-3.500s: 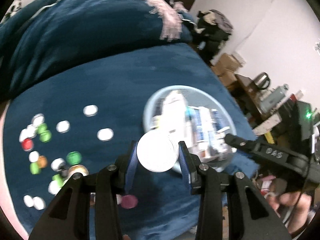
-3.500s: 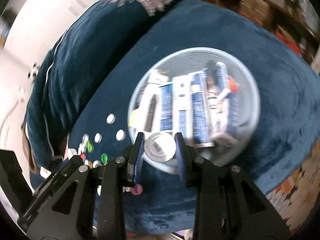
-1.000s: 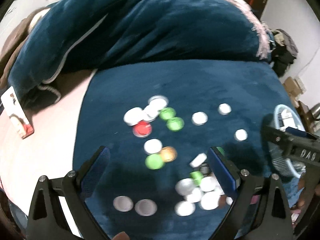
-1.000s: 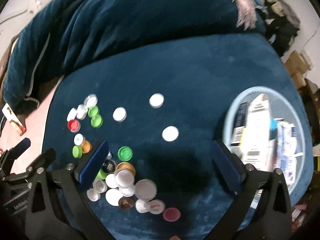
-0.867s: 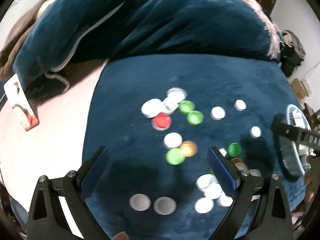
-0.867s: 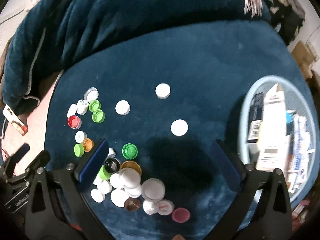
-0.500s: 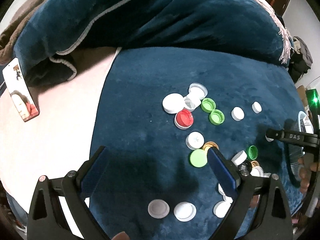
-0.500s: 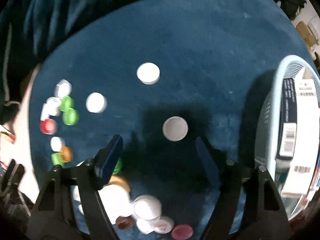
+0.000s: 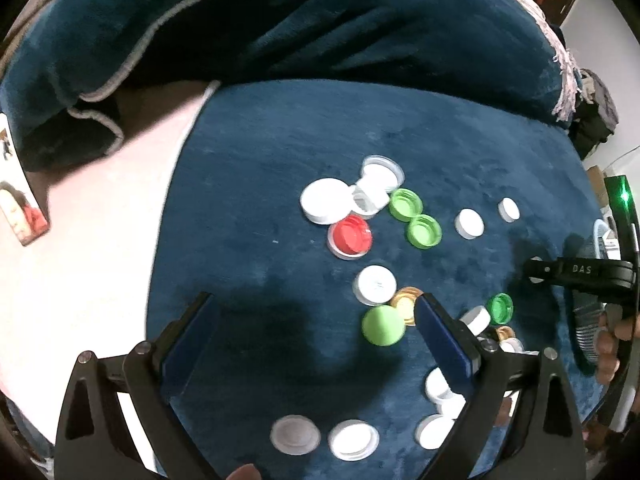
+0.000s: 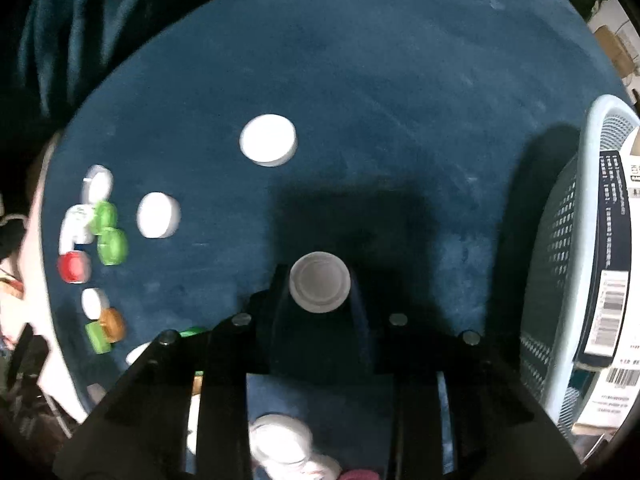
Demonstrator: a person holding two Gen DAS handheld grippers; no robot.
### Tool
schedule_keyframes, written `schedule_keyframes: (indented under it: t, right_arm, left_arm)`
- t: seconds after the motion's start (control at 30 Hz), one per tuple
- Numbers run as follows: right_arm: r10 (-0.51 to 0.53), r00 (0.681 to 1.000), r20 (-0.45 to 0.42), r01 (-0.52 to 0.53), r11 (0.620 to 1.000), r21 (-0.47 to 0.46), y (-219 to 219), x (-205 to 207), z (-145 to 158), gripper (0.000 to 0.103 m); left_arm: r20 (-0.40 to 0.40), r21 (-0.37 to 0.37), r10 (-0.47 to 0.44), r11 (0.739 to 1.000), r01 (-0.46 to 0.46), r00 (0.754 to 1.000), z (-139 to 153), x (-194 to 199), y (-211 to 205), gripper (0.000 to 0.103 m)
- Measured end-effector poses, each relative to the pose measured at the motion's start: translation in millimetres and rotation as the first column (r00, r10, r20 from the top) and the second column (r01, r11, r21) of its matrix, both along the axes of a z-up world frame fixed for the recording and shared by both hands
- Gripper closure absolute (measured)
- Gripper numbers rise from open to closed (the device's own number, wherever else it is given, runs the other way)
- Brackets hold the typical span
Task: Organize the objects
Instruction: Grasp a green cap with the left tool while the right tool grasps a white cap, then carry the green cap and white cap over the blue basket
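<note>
In the left wrist view, the left tool hangs wide open above the blue blanket in the lower middle of the frame, gripping nothing; its right-hand pad lies just beside an orange cap and a green cap, with a red cap and more white and green ones scattered toward the centre right. To pick cleanly it should straddle one cap only, so the green one needs centring before any squeeze. In the right wrist view, the right tool points down at the blanket in the lower centre, its jaws closing on a white cap that sits between the pads, seemingly touching both. A good grip probably means pinching across the cap's full width and lifting straight up, since the plush nap could snag the rim. The pale blue basket, already holding cartons, stands at the right edge, near the cap.
</note>
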State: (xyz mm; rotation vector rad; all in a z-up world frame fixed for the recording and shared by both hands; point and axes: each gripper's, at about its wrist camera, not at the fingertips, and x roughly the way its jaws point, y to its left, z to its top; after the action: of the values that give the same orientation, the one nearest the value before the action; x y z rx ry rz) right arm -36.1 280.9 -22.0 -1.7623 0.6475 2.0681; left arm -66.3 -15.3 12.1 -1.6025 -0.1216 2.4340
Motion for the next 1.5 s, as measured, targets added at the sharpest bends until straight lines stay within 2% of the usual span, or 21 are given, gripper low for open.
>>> schedule_keyframes:
  t: [0.17,0.23,0.27,0.33,0.43,0.47,0.5,0.53,0.7,0.87,1.07,1.23,1.33,1.5]
  right_arm:
    - [0.041,0.999,-0.007,-0.041,0.999,-0.025,-17,-3,2,0.073]
    - [0.046,0.999,-0.009,-0.046,0.998,-0.033,-21,-5,3,0.073]
    - [0.048,0.999,-0.013,-0.049,0.998,-0.036,-21,-6,4,0.073]
    - [0.052,0.998,-0.020,-0.053,0.998,-0.043,-22,-7,6,0.073]
    - [0.059,0.998,-0.026,-0.060,0.997,-0.050,-32,-8,7,0.073]
    - [0.061,0.998,-0.027,-0.062,0.997,-0.052,-33,-9,7,0.073]
    - [0.065,0.998,-0.026,-0.066,0.996,-0.054,-35,-9,8,0.073]
    - [0.066,0.997,-0.027,-0.068,0.996,-0.055,-34,-10,8,0.073]
    - [0.062,0.997,-0.044,-0.065,0.996,-0.067,-11,-2,7,0.073]
    - [0.062,0.996,-0.060,-0.067,0.994,-0.086,-16,-11,11,0.073]
    - [0.085,0.992,-0.097,-0.098,0.986,-0.136,-30,12,33,0.073]
    - [0.106,0.985,-0.133,-0.125,0.981,-0.149,-34,30,52,0.073]
    - [0.083,0.983,-0.164,-0.109,0.982,-0.157,-31,44,65,0.073]
    - [-0.010,0.973,-0.229,-0.034,0.981,-0.189,-7,67,83,0.073]
  left_arm:
    - [0.045,0.017,-0.052,0.999,0.051,0.998,-13,2,16,0.005]
    - [0.059,0.023,-0.066,0.998,0.065,0.996,-19,2,21,0.009]
    - [0.071,0.030,-0.073,0.997,0.071,0.995,-23,1,23,0.015]
    - [0.094,0.045,-0.077,0.996,0.073,0.993,-30,-1,27,0.016]
    - [0.113,0.068,-0.076,0.995,0.068,0.991,-35,-2,30,0.023]
    - [0.116,0.078,-0.081,0.994,0.072,0.990,-37,-2,31,0.037]
    - [0.119,0.081,-0.089,0.994,0.079,0.989,-38,-2,33,0.063]
    - [0.124,0.078,-0.097,0.993,0.087,0.988,-39,-3,34,0.072]
    - [0.120,0.088,-0.104,0.992,0.094,0.987,-37,0,34,0.073]
    - [0.102,0.087,-0.080,0.994,0.071,0.992,-23,3,29,0.074]
    - [0.048,0.045,-0.075,0.996,0.073,0.996,2,6,35,0.074]
    - [0.023,0.043,-0.079,0.996,0.078,0.997,18,10,44,0.074]
    - [0.011,0.054,-0.095,0.994,0.094,0.995,29,16,57,0.074]
    - [-0.025,0.074,-0.160,0.984,0.161,0.987,52,31,94,0.074]
